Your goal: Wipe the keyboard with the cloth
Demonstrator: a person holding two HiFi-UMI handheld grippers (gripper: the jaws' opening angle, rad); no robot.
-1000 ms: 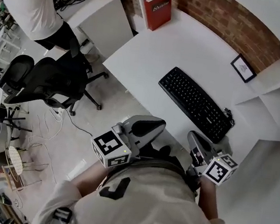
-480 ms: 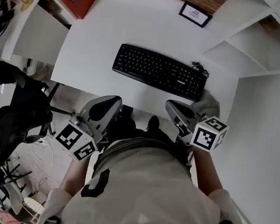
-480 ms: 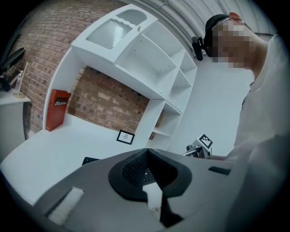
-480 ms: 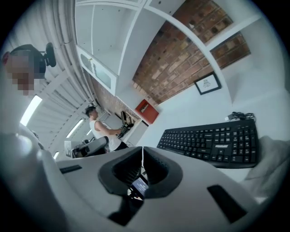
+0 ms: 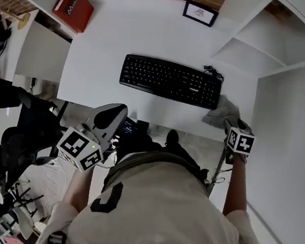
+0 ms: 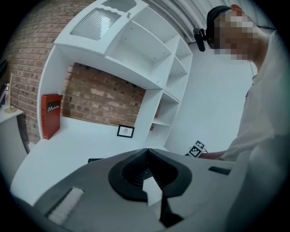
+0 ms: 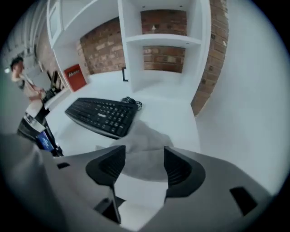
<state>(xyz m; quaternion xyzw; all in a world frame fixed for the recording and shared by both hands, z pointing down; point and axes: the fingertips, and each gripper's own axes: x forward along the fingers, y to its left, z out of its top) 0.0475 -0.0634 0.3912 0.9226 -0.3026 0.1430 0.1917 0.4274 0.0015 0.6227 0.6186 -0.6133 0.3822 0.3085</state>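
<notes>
Right jaws: right gripper [image 7: 140,156] is spread wide, it's just been opening; cloth [image 7: 146,138] sits between the pads, not pinched.
Left jaws: left gripper [image 6: 146,152] is pressed together, nothing in it.
Cloth: crumpled on the desk [image 5: 130,37], just beside the keyboard's [image 5: 170,81] right end.

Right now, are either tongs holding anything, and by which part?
Nothing is held. The right tongs have just opened, with the cloth between their jaws but unpinched; the left tongs are shut and empty.

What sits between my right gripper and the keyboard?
The grey cloth: the right gripper view shows it between the right gripper's just-opened jaws, keyboard beyond.
</notes>
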